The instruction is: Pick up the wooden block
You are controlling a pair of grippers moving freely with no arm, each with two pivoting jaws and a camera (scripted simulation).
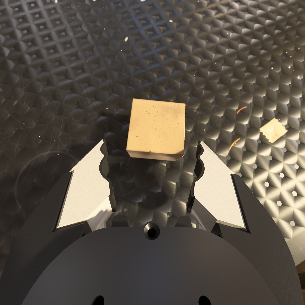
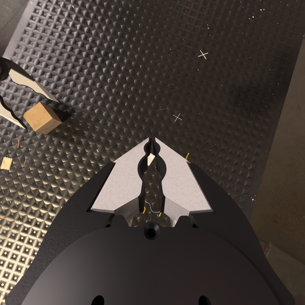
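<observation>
Right now my left hand-held gripper [image 1: 151, 143] hangs over the table [image 1: 66, 66] with its two fingers spread wide apart, gripping nothing. Just ahead of the fingertips sits the wooden block [image 1: 156, 129], a pale tan cube resting flat on the dark, diamond-embossed metal surface; its near edge lies roughly level with my fingertips and centred between them, with a clear gap on either side, so nothing touches it. To the block's right, well apart from it, lies a small cream scrap [image 1: 273, 130] with ragged edges, and two thin orange curls [image 1: 235, 145] lie between the block and that scrap. My right hand-held gripper [image 2: 152, 138] is pointed at a bare stretch of the table, its fingers drawn together until the tips almost meet, with nothing clamped in them. From that side the block shows far off to the left, with the left hand-held gripper's two open fingers reaching in from the picture's edge on either side of its near corner. Two small white cross marks [image 2: 203, 54] are on the table beyond my right fingertips.
</observation>
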